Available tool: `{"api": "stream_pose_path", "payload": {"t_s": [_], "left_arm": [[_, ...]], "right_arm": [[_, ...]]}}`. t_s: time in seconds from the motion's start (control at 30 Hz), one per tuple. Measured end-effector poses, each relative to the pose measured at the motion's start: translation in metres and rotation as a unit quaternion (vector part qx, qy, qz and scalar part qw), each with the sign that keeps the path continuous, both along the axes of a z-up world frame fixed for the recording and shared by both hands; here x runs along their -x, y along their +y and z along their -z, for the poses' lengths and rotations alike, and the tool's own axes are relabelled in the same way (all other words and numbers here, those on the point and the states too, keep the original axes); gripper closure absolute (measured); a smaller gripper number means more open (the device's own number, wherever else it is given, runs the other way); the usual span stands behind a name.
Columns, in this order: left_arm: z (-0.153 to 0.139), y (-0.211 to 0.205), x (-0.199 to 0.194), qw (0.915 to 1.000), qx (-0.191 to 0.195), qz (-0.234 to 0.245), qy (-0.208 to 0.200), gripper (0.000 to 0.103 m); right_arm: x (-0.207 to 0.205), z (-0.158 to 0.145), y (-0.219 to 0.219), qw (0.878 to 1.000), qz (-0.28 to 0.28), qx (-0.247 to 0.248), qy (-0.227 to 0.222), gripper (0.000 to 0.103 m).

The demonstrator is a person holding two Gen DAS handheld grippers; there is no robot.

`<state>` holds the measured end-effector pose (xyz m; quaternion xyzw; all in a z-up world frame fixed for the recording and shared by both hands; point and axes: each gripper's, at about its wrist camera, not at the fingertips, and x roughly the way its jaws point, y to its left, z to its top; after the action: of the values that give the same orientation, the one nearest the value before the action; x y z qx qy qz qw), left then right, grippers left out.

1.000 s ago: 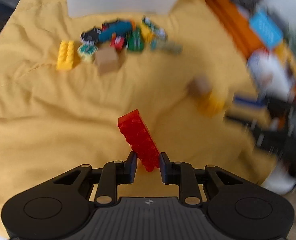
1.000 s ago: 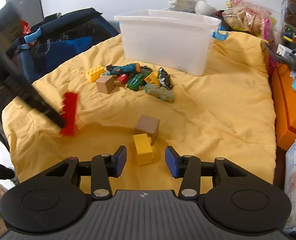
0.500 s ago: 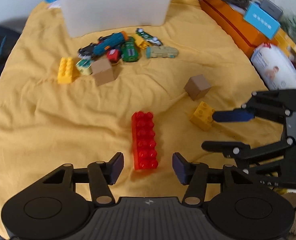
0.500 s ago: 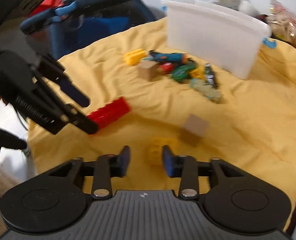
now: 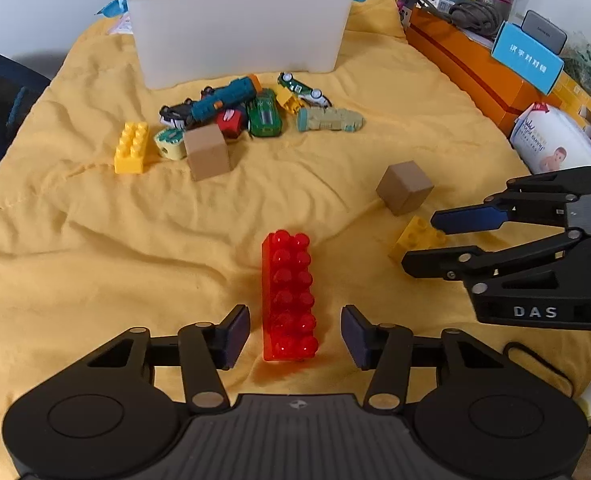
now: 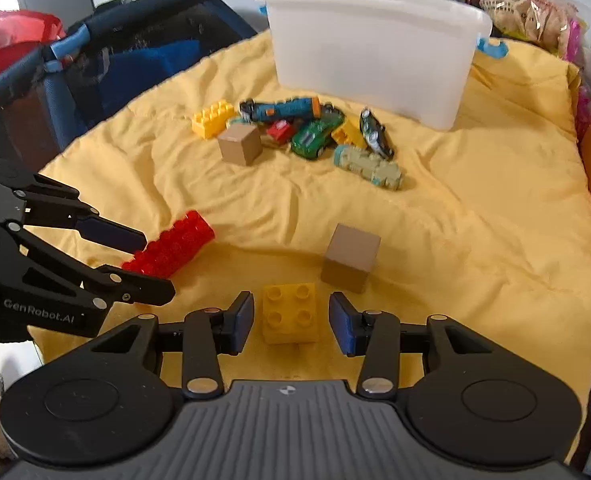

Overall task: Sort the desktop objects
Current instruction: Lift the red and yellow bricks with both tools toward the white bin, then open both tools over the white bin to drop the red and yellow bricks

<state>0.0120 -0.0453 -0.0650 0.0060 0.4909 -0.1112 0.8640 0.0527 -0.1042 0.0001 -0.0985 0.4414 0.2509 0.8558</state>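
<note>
Yellow cloth [image 5: 75, 264] is spread over the whole work surface, wrinkled, with a dark blue mesh frame [image 6: 107, 64] along its left edge. Listed left to right in the left wrist view: a yellow eight-stud brick [image 5: 132, 148]; a brown cube [image 5: 207, 152] just beside it; a cluster of toy cars [image 5: 251, 108] in front of a white plastic bin [image 5: 235, 20]. The long red brick [image 5: 288, 296] lies flat between the pads of the left gripper [image 5: 295, 334]; the jaws are closing, with clear gaps on both sides. A second brown cube [image 5: 405, 188] sits near a small yellow brick [image 6: 289, 314], which is bracketed, untouched, by the half-open right gripper [image 6: 290, 324]. Bare cloth lies between the cluster and the red brick. Orange boxes [image 5: 467, 68] line the right edge.
</note>
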Motion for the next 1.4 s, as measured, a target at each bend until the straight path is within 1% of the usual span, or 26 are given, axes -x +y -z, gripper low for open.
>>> {"api": "stream_pose_path", "payload": {"t_s": [0.03, 0.07, 0.1, 0.13, 0.23, 0.33, 0.4, 0.57, 0.63, 0.73, 0.8, 0.9, 1.0, 1.07, 1.13, 1.23, 1.27, 1.3, 1.33, 1.37, 1.4], "left_arm": [[0.003, 0.0, 0.001, 1.0, -0.002, 0.0, -0.002, 0.054], [0.005, 0.001, 0.003, 0.9999, -0.007, 0.0, -0.009, 0.063], [0.005, 0.001, 0.006, 0.9997, -0.016, 0.004, -0.019, 0.074], [0.005, 0.001, 0.008, 0.9994, -0.023, 0.007, -0.026, 0.074], [-0.004, 0.006, 0.012, 0.9993, -0.014, 0.005, -0.034, 0.075], [-0.027, 0.006, 0.01, 0.997, -0.035, 0.012, -0.067, 0.075], [-0.047, 0.009, 0.004, 0.9952, -0.036, 0.015, -0.089, 0.075], [-0.099, 0.022, -0.028, 0.9873, -0.046, 0.019, -0.151, 0.075], [-0.12, 0.026, -0.047, 0.9829, -0.053, 0.017, -0.175, 0.075], [-0.15, 0.032, -0.081, 0.9756, -0.052, 0.009, -0.213, 0.075], [-0.167, 0.036, -0.105, 0.9737, -0.046, 0.0, -0.223, 0.075], [-0.182, 0.041, -0.142, 0.9735, -0.033, -0.007, -0.226, 0.075], [-0.181, 0.044, -0.18, 0.9763, -0.036, -0.013, -0.213, 0.075], [-0.171, 0.047, -0.204, 0.9795, -0.036, -0.022, -0.197, 0.075], [-0.158, 0.05, -0.225, 0.9822, -0.04, -0.03, -0.181, 0.075], [-0.138, 0.052, -0.248, 0.987, -0.042, -0.032, -0.152, 0.074], [-0.133, 0.052, -0.253, 0.9884, -0.039, -0.033, -0.143, 0.072], [-0.129, 0.053, -0.256, 0.9895, -0.037, -0.034, -0.136, 0.065], [-0.126, 0.055, -0.257, 0.9906, -0.03, -0.034, -0.129, 0.062], [-0.125, 0.056, -0.256, 0.991, -0.022, -0.031, -0.129, 0.058], [-0.126, 0.057, -0.252, 0.9906, -0.016, -0.024, -0.134, 0.056]], "right_arm": [[0.0, 0.004, 0.001, 1.0, 0.003, 0.005, 0.004, 0.058], [0.001, 0.009, 0.001, 1.0, 0.005, 0.009, 0.01, 0.061], [0.003, 0.011, 0.001, 1.0, 0.005, 0.008, 0.006, 0.061], [0.004, 0.011, 0.001, 1.0, 0.002, 0.008, 0.003, 0.068], [0.005, 0.005, 0.002, 1.0, 0.002, 0.005, 0.008, 0.069], [0.002, -0.008, 0.004, 1.0, 0.005, 0.001, -0.003, 0.069], [-0.003, -0.022, 0.006, 1.0, 0.004, -0.005, -0.018, 0.069], [-0.03, -0.069, 0.011, 0.997, 0.006, -0.016, -0.08, 0.069], [-0.047, -0.088, 0.013, 0.994, 0.012, -0.016, -0.111, 0.069], [-0.078, -0.113, 0.015, 0.988, 0.028, -0.016, -0.153, 0.068], [-0.101, -0.126, 0.017, 0.984, 0.039, -0.018, -0.175, 0.069], [-0.136, -0.141, 0.019, 0.98, 0.057, -0.032, -0.186, 0.068], [-0.173, -0.148, 0.019, 0.978, 0.089, -0.046, -0.181, 0.068], [-0.197, -0.148, 0.02, 0.977, 0.117, -0.048, -0.17, 0.068], [-0.213, -0.147, 0.026, 0.977, 0.125, -0.041, -0.171, 0.068], [-0.237, -0.134, 0.036, 0.979, 0.139, -0.032, -0.147, 0.067], [-0.243, -0.127, 0.039, 0.98, 0.14, -0.02, -0.142, 0.066], [-0.247, -0.12, 0.04, 0.981, 0.138, -0.006, -0.137, 0.064], [-0.251, -0.114, 0.042, 0.982, 0.134, 0.005, -0.131, 0.06], [-0.251, -0.11, 0.042, 0.983, 0.131, 0.009, -0.127, 0.06], [-0.249, -0.11, 0.041, 0.983, 0.129, 0.006, -0.129, 0.06]]}}
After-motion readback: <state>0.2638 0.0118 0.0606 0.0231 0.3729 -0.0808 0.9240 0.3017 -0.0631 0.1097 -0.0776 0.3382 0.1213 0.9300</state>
